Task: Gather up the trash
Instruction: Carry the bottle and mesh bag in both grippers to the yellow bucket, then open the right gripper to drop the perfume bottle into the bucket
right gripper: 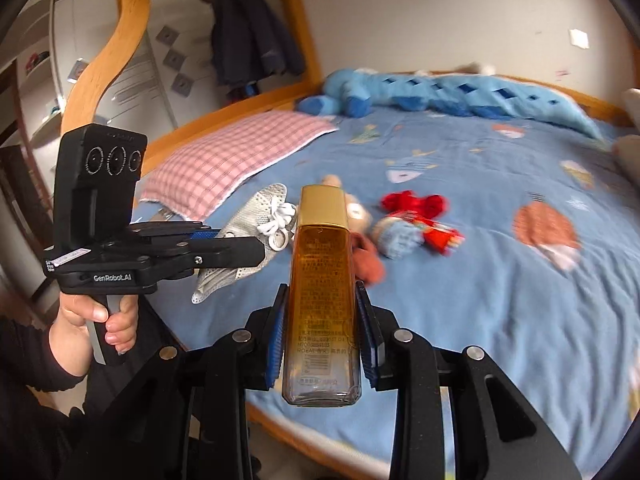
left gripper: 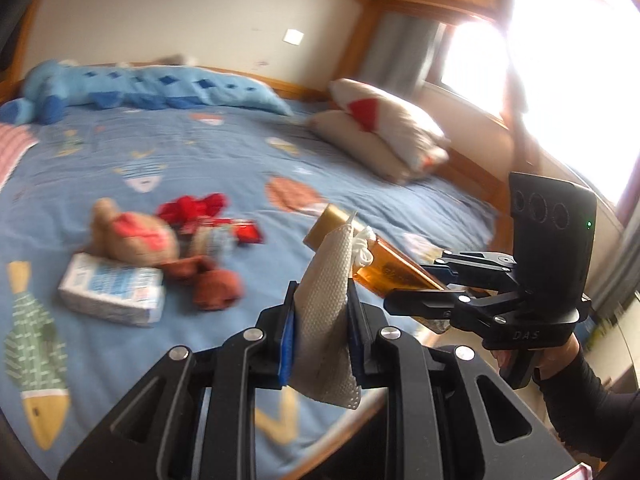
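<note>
- Left wrist view: the left gripper (left gripper: 322, 320) pinches one white face mask (left gripper: 326, 312) between its blue pads. To the right, the right gripper (left gripper: 414, 284) clamps one amber bottle (left gripper: 380, 268) with a gold cap. On the blue bed (left gripper: 200, 152) to the left lie one tissue pack (left gripper: 112, 290), one stuffed toy (left gripper: 132, 232) and red wrappers (left gripper: 208, 206).
- Right wrist view: the right gripper (right gripper: 322, 324) grips the single bottle (right gripper: 322, 292) upright; at left, the left gripper (right gripper: 240, 246) holds the mask (right gripper: 248, 216) over the near bed edge. One pink checked pillow (right gripper: 224, 160) lies far left.
</note>
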The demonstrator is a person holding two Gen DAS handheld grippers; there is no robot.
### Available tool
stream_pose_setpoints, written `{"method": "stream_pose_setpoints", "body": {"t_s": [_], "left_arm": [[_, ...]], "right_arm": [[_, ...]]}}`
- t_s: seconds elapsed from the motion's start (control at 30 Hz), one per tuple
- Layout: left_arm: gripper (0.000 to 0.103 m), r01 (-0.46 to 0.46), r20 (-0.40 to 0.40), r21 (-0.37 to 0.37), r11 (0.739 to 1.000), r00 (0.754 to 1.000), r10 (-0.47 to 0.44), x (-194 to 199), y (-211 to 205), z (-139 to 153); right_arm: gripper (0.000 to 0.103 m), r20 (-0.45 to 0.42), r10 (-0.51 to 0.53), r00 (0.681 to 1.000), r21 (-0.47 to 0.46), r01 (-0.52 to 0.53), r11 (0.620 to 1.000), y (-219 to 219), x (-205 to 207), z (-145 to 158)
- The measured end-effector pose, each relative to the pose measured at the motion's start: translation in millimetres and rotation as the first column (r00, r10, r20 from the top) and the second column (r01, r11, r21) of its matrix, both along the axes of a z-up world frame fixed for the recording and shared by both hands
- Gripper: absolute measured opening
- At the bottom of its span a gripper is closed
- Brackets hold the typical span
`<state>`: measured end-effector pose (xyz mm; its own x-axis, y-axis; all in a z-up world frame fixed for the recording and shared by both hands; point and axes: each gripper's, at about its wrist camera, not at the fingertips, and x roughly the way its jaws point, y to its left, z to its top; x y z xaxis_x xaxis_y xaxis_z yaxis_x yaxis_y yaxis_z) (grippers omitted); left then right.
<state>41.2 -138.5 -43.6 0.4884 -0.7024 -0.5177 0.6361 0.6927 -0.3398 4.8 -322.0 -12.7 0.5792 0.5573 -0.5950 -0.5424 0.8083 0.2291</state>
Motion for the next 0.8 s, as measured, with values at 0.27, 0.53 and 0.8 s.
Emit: {"method": "stream_pose_setpoints", "body": {"t_s": [0.27,0.53,0.8], "left_arm": [[0.022,0.209,0.000,0.015,0.978,0.978,-0.209,-32.7,-81.3,-2.0],[0.022,0.411,-0.038,0.056,0.910,0.912,-0.409,-73.1,-163.9,-18.8],[0.022,0.527,-0.097,0.102,0.844,0.849,-0.519,-110.2,-219.5,-43.6]], "right_arm": [[0.031,-0.010,-0.269,0.963,0.024,0.269,0.963,-101.1,-85.9,-2.0],[0.031,-0.111,-0.548,0.829,0.017,0.553,0.833,-177.1,-188.4,-40.8],[0.031,-0.225,-0.707,0.670,-0.072,0.713,0.698,-206.7,-261.5,-96.2]]}}
